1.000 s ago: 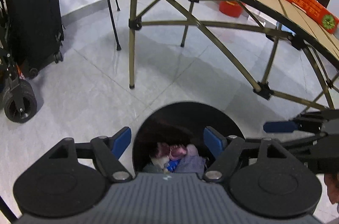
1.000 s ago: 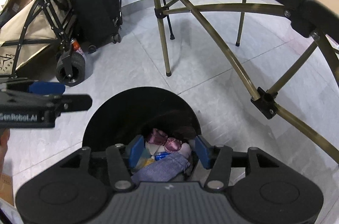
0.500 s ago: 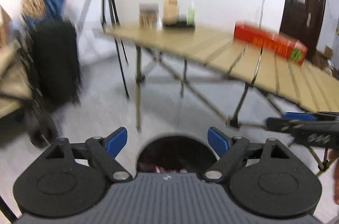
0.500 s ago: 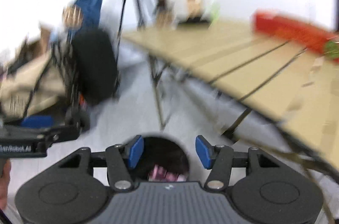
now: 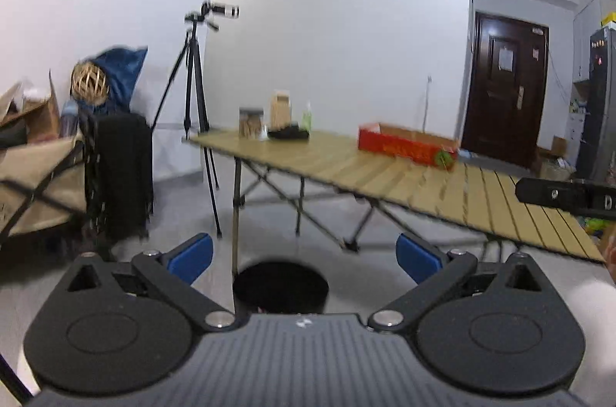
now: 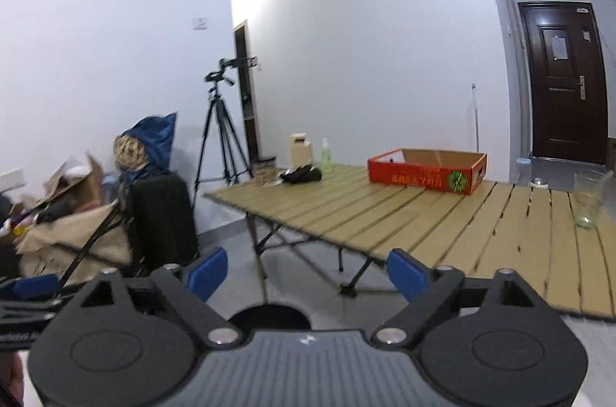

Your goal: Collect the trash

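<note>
White walls and a pale floor frame it, and low down on the floor sits the black bin (image 5: 281,285), just ahead of and below both tongs, by the near leg of the slatted table (image 5: 385,172). Left gripper (image 5: 304,255) hangs wide open and empty almost straight over the bin, seemingly the nearer of the two, while the right gripper (image 6: 306,272) is also spread and empty. Bin is round with no long axis, mouth facing up; what's inside is hidden, and no loose trash shows clearly.
</note>
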Motion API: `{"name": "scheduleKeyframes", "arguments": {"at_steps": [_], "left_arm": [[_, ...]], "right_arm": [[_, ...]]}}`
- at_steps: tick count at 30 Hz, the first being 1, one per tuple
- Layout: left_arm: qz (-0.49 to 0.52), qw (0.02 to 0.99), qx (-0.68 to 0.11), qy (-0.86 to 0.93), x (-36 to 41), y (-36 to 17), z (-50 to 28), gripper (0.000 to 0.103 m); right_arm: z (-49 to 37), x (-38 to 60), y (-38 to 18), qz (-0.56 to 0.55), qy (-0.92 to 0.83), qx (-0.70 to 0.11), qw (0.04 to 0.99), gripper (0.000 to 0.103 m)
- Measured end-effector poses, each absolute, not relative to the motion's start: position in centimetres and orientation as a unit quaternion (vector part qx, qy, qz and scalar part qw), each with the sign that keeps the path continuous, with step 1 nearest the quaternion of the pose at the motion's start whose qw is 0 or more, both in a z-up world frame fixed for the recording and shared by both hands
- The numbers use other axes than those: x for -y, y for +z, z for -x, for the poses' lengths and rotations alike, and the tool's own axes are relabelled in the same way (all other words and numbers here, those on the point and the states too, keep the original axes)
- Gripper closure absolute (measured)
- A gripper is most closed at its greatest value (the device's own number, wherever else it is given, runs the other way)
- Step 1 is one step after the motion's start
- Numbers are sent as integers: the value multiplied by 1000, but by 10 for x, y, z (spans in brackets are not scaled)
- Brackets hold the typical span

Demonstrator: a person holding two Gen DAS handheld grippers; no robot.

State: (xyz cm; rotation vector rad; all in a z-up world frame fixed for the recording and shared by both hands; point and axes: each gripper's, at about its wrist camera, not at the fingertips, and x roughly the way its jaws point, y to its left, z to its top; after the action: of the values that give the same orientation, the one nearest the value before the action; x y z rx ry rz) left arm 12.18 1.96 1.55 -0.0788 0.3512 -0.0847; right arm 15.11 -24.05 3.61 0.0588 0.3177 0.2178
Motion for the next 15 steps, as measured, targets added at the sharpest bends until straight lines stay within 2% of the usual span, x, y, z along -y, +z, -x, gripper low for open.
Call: {"name": "scheduleKeyframes", "arguments": {"at_steps": [3,7,15], "left_arm": [[35,981,-183,-49,-20,12,-83,0],[2,987,-157,-41,-15,13,-37,0],[0,990,-142,-28,-21,14,-1,0]], "right_arm": [[-105,229,25,-22,109,-163,980,8],[-60,216,7,-1,114,-160,980,7],[-29,206,-1,-8,113,-160,981,7]]}}
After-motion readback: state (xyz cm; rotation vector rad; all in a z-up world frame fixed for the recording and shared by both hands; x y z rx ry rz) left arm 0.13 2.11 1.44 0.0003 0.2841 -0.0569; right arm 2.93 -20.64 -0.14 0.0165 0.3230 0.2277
